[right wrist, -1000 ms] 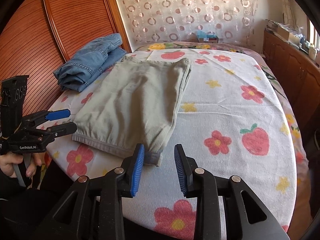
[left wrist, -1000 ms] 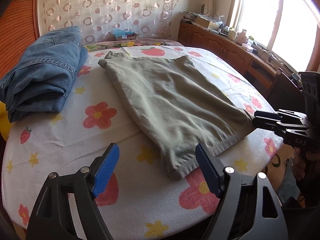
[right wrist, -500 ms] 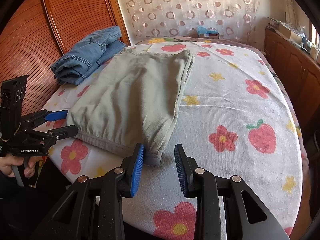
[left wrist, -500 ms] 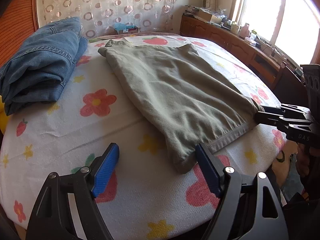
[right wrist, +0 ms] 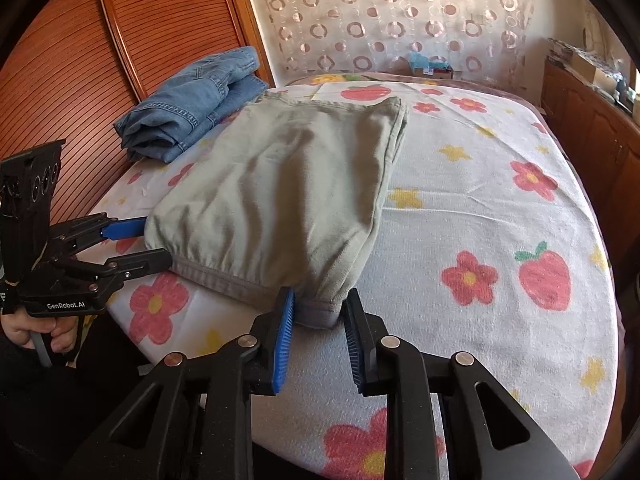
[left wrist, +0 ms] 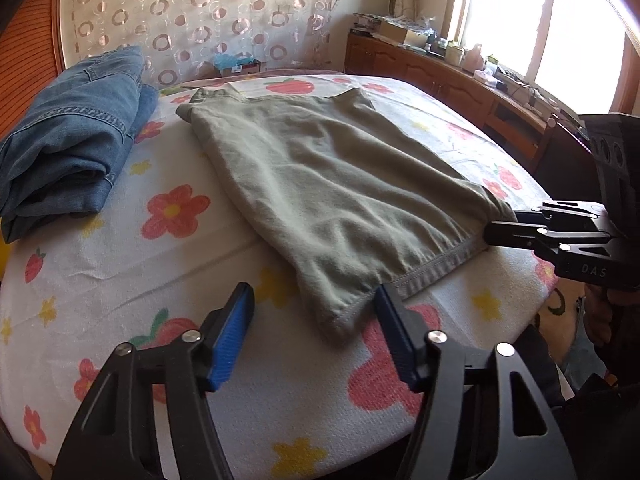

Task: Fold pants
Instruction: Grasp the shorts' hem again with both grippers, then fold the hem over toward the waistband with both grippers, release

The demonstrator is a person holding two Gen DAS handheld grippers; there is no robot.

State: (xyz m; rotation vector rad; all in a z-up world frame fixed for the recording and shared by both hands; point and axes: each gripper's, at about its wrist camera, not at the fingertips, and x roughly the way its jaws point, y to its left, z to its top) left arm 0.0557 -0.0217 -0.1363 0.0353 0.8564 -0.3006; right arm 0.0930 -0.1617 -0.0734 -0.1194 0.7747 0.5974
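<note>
A: What is the biggest thing there?

B: A bed (right wrist: 480,208), rounded at its near edge, under a white terry-like cover printed with red flowers, yellow stars and strawberries. Behind it hangs a sheer curtain (right wrist: 384,20) dotted with rings, and to one side stands a ribbed, reddish wooden door (right wrist: 80,60).

A: And the pants?

B: The olive-green pants (left wrist: 340,192) lie flat on the bed, folded into a rough rectangle, soft and slightly wrinkled, with a stitched hem along the near edge. Beside them, toward the wooden door, sits a stack of folded blue jeans (left wrist: 68,148), thick denim with visible seams; the two piles lie near each other but apart.

A: How do the claws stand?

B: The left claw (left wrist: 312,332) is closing; its blue ribbed pads straddle the near-left corner of the hem, one pad at the cloth's edge, the other well clear, so nothing is gripped. The right claw (right wrist: 320,320) is closing too, with the other hem corner between its pads; the cloth bunches there, and the pads sit just beside it, whether pressing I cannot tell for certain.

A: Any containers?

B: A small cardboard box (left wrist: 240,66) past the bed's far end holds something blue and crumpled. A wooden cabinet (left wrist: 460,80) under the window carries bottles and clutter too small to make out.
</note>
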